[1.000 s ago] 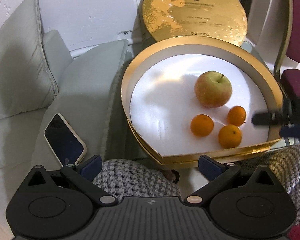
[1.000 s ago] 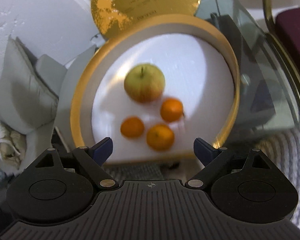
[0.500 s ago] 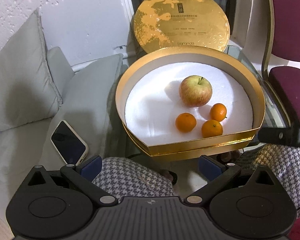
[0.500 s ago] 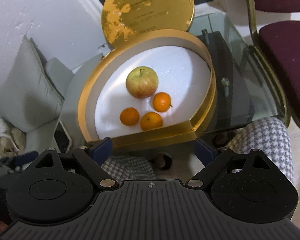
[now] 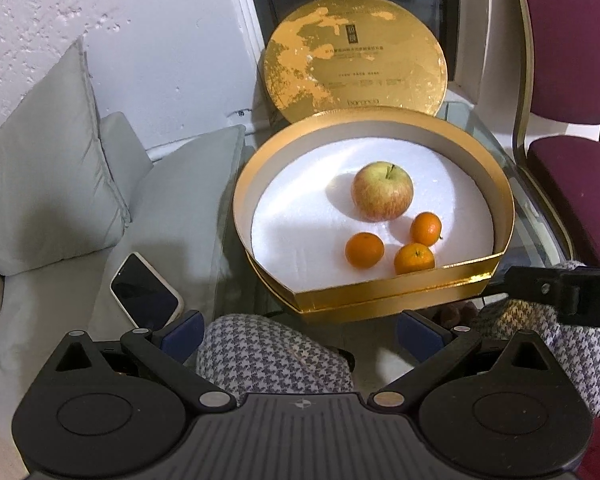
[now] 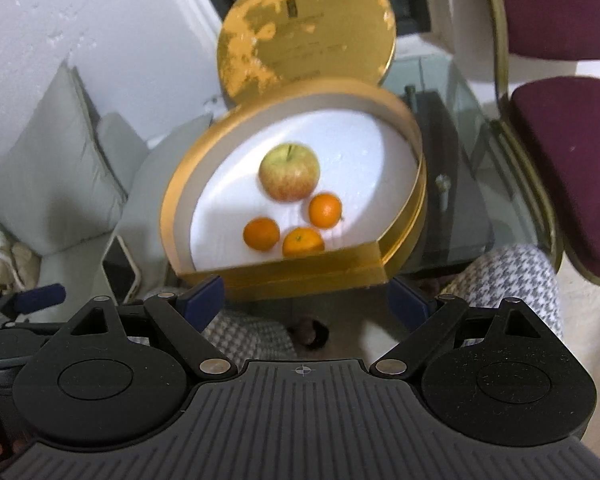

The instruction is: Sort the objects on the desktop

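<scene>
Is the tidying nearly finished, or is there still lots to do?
Done: the apple and three oranges sit in the gold box. In hand: nothing; left gripper and right gripper are open. Left: the lid leans behind, and the phone is on the cushion.

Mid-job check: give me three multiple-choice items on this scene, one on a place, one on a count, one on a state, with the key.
1. Where does the phone lie?
A. on the grey cushion beside the table
B. inside the gold box
C. on the maroon chair

2. How many small oranges sit in the gold box?
A. one
B. three
C. five

3. How do the fingers of the left gripper stand?
A. shut on the apple
B. shut on nothing
C. open, holding nothing

Key: 1 A, it rests on the grey cushion. 2 B, three lie near the apple. 3 C, the fingers are spread apart with nothing between them.
</scene>
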Available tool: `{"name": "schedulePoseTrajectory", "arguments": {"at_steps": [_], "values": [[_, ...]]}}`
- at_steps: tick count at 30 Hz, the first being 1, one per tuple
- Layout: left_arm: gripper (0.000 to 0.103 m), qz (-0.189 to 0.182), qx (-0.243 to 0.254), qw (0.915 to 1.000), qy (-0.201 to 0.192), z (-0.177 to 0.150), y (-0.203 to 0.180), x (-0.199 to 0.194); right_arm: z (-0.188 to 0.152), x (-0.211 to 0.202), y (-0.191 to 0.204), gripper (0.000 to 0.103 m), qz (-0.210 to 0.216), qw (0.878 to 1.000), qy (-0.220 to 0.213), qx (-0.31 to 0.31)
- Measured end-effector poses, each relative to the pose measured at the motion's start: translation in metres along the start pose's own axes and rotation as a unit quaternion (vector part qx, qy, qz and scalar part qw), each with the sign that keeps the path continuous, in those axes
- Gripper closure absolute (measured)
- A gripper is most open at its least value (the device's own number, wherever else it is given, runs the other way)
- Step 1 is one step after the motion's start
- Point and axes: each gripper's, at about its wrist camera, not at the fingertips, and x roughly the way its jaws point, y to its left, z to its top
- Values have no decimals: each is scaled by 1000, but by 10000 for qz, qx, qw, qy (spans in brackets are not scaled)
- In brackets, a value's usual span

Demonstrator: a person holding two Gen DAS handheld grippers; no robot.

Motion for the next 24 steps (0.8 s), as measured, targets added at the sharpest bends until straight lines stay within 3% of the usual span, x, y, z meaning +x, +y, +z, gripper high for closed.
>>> {"name": "schedulePoseTrajectory", "arguments": {"at_steps": [7, 24], "values": [[1, 125, 39, 9996, -230, 0, 3, -15, -3, -16, -7, 10, 9, 9992, -344, 221], [1, -14, -268, 9996, -16, -4, 12, 0, -8, -5, -9, 10, -45, 9998, -102, 161]]}}
